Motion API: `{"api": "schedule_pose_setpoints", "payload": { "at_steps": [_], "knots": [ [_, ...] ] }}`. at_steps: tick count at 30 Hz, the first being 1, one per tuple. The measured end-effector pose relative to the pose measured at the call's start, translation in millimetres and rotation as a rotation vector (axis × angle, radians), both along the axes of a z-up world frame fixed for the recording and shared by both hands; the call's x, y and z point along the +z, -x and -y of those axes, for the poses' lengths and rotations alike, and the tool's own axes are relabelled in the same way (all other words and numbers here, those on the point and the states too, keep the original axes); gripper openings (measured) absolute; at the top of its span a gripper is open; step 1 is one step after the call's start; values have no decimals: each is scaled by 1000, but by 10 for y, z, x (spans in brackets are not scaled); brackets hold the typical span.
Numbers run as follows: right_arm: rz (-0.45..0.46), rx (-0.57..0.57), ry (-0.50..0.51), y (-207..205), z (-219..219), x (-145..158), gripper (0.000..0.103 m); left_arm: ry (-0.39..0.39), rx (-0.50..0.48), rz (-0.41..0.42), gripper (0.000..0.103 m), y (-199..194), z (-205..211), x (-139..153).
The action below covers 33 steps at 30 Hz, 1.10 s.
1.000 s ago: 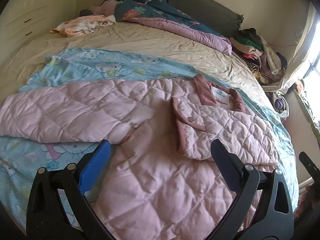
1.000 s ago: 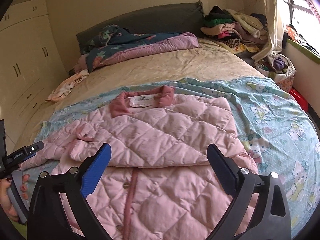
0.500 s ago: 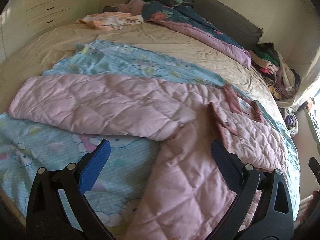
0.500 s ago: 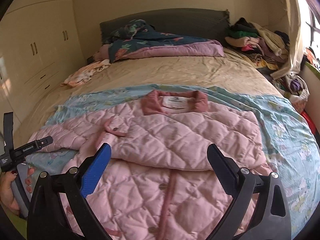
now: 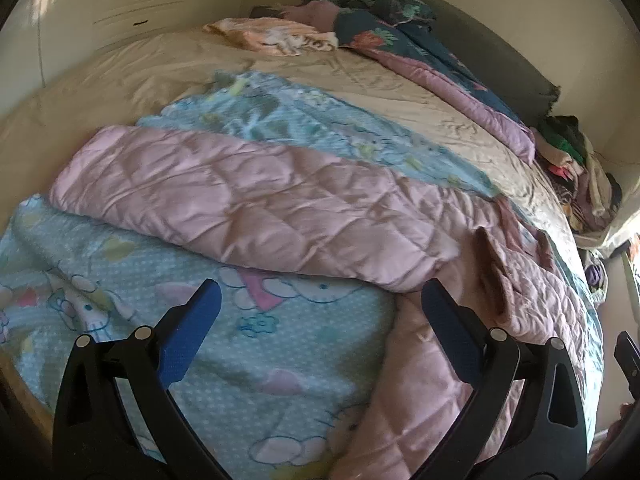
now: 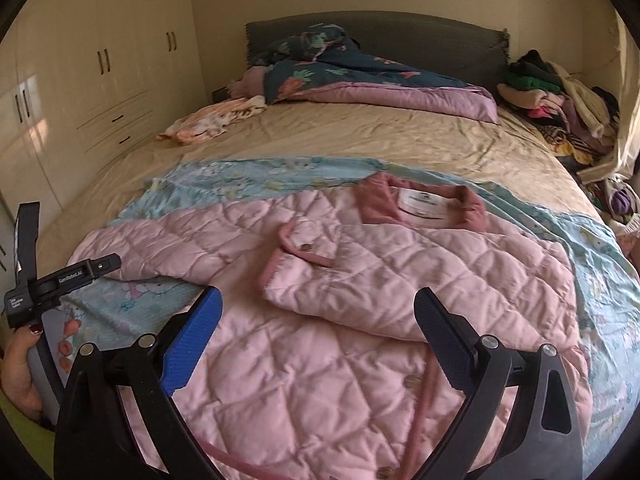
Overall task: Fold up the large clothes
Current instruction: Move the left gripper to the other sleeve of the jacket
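Observation:
A pink quilted jacket (image 6: 360, 320) lies face up on a blue cartoon-print blanket (image 6: 248, 176) on the bed. One sleeve is folded across its chest (image 6: 400, 276); the other sleeve (image 5: 240, 200) stretches out to the left, flat on the blanket. Its dark pink collar (image 6: 420, 204) points toward the headboard. My left gripper (image 5: 320, 304) hovers open above the blanket, just below the outstretched sleeve. My right gripper (image 6: 318, 308) hangs open over the jacket's lower front, nothing between its fingers. The left gripper's handle (image 6: 60, 280) and the hand holding it show at the left edge of the right wrist view.
A dark floral quilt (image 6: 352, 76) is bunched by the grey headboard (image 6: 400, 36). A peach garment (image 6: 208, 120) lies at the far left of the beige sheet. A heap of clothes (image 6: 560, 100) fills the far right corner. Cream wardrobes (image 6: 80, 80) line the left wall.
My left gripper has swung left, from over the jacket body to over the blanket beside the outstretched sleeve. My right gripper shifted left too. Both stay open.

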State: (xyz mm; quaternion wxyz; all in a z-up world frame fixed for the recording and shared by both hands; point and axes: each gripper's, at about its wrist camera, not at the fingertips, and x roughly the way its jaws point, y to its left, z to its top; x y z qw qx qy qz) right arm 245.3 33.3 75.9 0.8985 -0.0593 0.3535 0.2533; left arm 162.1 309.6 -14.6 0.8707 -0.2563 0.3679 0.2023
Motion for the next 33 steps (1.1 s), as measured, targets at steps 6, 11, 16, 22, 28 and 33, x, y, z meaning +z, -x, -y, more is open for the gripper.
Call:
{"api": "schedule_pose_setpoints", "payload": {
  "at_steps": [6,11,16,22,28,33],
  "knots": [
    [-12,51,11,0,-307,-72,96,10,46,-22,94,80,-231,-106],
    [-13,96,27,30,-548,-127,96,32,99,-32,94,159,-454,-213],
    [-26,129,39,31,-748,-210,96,52,149,-42,94,222,-666,-316],
    [-37,158,58,2,-975,-322,96,70,212,-48,94,254,-950,-432],
    [-55,164,64,-34,-1070,-431,96,113,287,-54,94,252,-1266,-589],
    [-73,145,67,-94,-1017,-513,96,144,391,-62,94,287,-1631,-721]
  ]
}}
